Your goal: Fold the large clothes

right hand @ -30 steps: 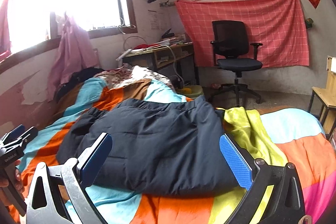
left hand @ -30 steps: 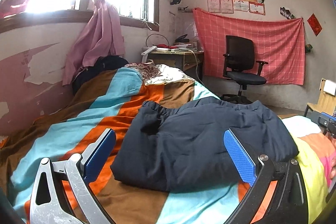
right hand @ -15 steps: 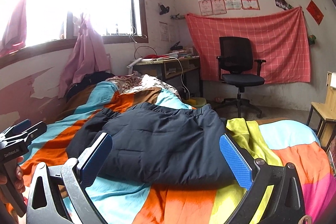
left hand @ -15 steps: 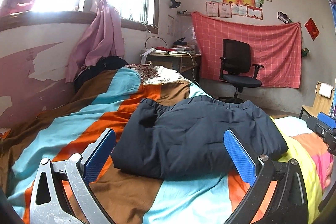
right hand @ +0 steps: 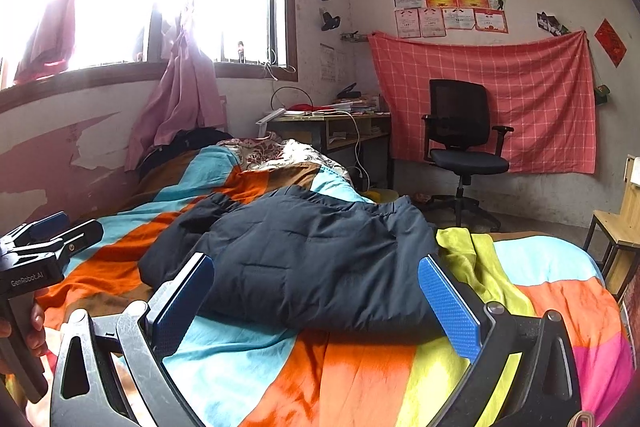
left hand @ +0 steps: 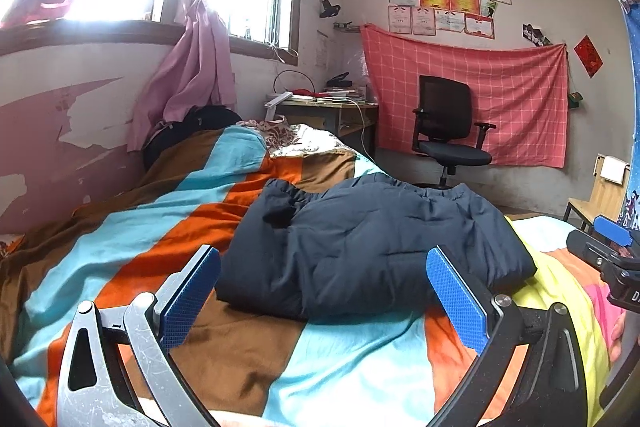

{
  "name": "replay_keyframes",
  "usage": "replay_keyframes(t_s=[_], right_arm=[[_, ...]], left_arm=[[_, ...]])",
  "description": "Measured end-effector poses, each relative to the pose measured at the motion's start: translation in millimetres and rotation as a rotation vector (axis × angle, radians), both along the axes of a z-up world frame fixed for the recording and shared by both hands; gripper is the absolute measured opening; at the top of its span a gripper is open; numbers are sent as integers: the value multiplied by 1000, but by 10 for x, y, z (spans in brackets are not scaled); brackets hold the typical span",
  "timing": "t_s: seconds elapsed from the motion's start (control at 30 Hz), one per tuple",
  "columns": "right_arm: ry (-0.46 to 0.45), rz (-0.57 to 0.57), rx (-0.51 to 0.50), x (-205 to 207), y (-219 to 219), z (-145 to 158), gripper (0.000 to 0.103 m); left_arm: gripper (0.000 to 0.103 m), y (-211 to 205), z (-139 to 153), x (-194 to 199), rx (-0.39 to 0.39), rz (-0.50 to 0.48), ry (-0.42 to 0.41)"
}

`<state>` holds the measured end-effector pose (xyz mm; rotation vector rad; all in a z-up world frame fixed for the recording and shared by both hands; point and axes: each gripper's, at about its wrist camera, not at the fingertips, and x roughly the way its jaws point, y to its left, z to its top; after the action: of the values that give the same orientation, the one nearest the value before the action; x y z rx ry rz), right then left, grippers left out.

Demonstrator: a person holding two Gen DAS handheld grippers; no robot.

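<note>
Navy padded garment lies folded — both grippers spread, empty; left gripper reads "GenRobot.AI".

navy jacket, striped multicolour bedspread, blue claw pads

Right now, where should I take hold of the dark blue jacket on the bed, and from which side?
Probably the near folded edge of the dark blue jacket, coming low from the front. That edge faces both open grippers, the left gripper and right gripper, and its thick rounded fold stands proud of the striped bedcover, so the fingers can slide under.
</note>
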<state>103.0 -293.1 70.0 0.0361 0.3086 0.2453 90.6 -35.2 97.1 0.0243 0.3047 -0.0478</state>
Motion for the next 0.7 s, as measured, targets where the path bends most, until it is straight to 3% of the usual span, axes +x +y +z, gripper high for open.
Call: replay_keyframes(t_s=[0.7], right_arm=[[-5, -51, -16, -462, 129, -145, 103]], left_arm=[[101, -69, -247, -403, -9, -4, 31]])
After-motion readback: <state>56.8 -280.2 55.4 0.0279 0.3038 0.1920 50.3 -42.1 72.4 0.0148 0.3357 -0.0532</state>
